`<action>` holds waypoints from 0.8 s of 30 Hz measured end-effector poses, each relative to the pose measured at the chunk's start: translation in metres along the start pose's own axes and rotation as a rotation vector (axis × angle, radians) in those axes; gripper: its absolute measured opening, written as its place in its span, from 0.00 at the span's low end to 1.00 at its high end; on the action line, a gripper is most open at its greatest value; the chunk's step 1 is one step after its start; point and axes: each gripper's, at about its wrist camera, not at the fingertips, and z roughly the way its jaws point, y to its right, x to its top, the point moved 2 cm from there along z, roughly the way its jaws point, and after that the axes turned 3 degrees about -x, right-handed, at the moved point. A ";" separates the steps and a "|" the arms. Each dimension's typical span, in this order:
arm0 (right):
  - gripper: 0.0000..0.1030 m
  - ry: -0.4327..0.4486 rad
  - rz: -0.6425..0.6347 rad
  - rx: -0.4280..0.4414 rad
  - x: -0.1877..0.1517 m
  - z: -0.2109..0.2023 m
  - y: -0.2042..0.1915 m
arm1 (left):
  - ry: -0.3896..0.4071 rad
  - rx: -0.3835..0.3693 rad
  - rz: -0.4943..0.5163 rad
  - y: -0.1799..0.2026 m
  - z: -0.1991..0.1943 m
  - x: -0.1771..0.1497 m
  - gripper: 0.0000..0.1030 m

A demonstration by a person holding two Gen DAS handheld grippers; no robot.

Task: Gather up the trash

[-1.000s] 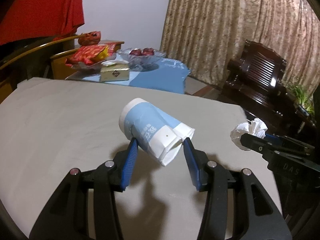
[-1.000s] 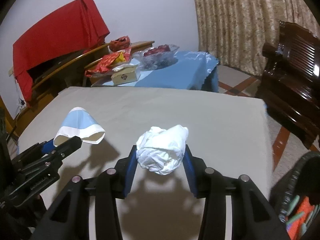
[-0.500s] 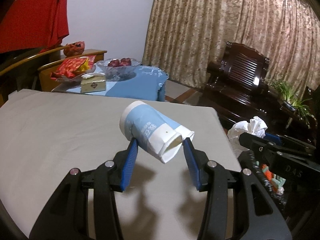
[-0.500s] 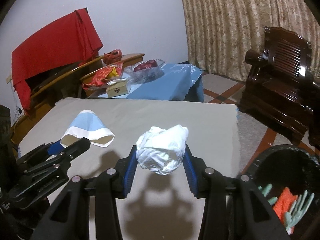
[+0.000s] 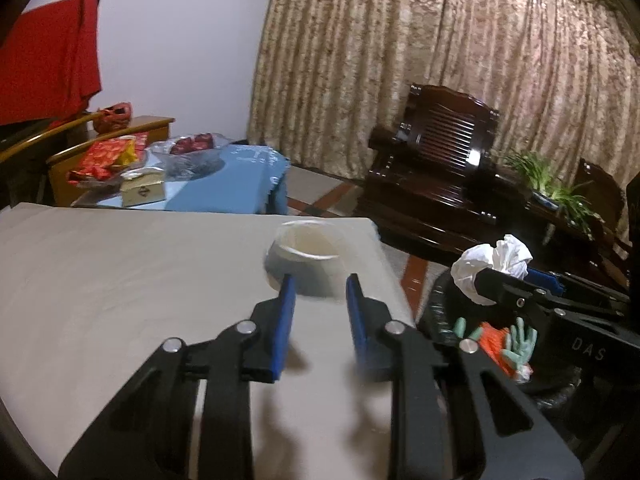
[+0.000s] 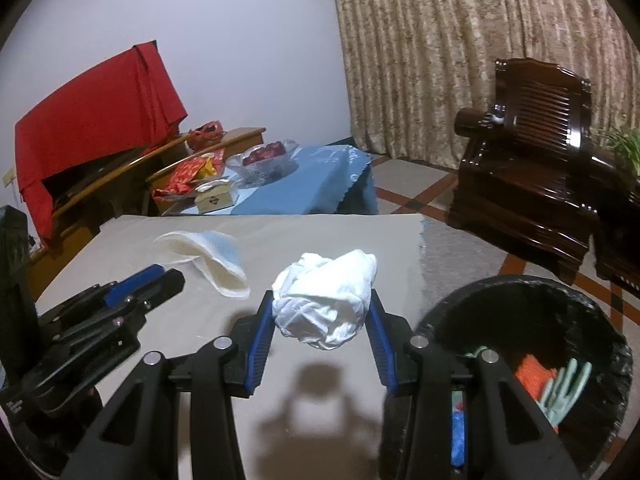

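Well, the big grey desk (image 5: 120, 280) fills the middle of the room. The left gripper (image 5: 320, 280) is closing. The paper cup (image 5: 306, 248) is blurry, right at its tips, above the desk near the edge, and I cannot tell if it is pinched. The right gripper (image 6: 322, 300) squeezes a white tissue ball (image 6: 324, 300) above the desk. A black bin (image 6: 560, 292) sits just beside the desk. Behind are a gold curtain (image 5: 400, 60), a dark wooden chair (image 5: 440, 160), a red cloth (image 6: 92, 108) and a small blue table (image 6: 320, 184).
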 end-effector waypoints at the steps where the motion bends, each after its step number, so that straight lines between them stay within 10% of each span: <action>1: 0.43 0.003 0.004 -0.006 -0.001 -0.004 0.004 | -0.002 -0.012 0.004 0.006 0.000 -0.001 0.24; 9: 0.43 -0.033 0.028 -0.045 -0.021 -0.006 0.026 | -0.073 -0.008 -0.008 0.010 0.018 -0.024 0.27; 24: 0.43 -0.061 0.058 -0.065 -0.018 0.026 0.054 | -0.127 0.012 0.006 -0.002 0.072 -0.017 0.62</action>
